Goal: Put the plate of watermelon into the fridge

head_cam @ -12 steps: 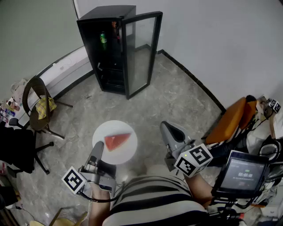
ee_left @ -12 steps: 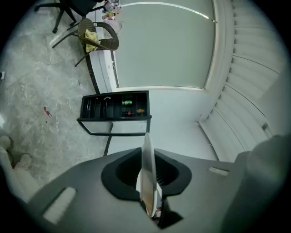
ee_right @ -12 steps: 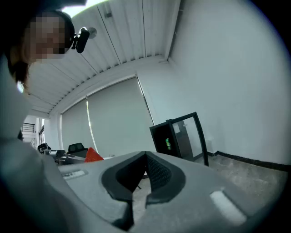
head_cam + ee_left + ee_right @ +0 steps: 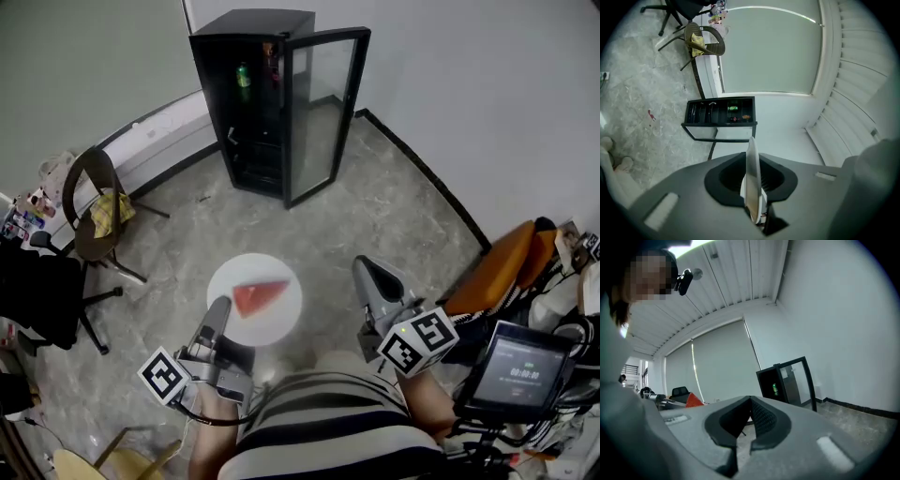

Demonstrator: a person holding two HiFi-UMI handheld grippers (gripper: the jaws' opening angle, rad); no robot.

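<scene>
A round white plate [image 4: 272, 314] carries a red watermelon wedge [image 4: 260, 295] and is held level over the grey floor. My left gripper [image 4: 221, 311] is shut on the plate's near-left rim. In the left gripper view the plate [image 4: 753, 173] stands edge-on between the jaws of the left gripper [image 4: 752, 161]. The black fridge [image 4: 267, 103] stands ahead against the wall with its glass door [image 4: 328, 108] swung open. My right gripper [image 4: 368, 269] hangs to the right of the plate, shut and empty. The right gripper view shows the right gripper [image 4: 749, 404], the fridge [image 4: 785, 380] beyond it and the wedge [image 4: 694, 399].
A green bottle [image 4: 243, 80] sits on an upper fridge shelf. A brown chair [image 4: 97, 202] with a yellow cloth and a black office chair [image 4: 42, 295] stand at the left. An orange seat [image 4: 497, 267] and a small screen [image 4: 517, 370] are at the right.
The fridge sits lower and further right in the head view, so the person has moved slightly toward it. The plate stays in the left gripper; the right gripper stays shut.
</scene>
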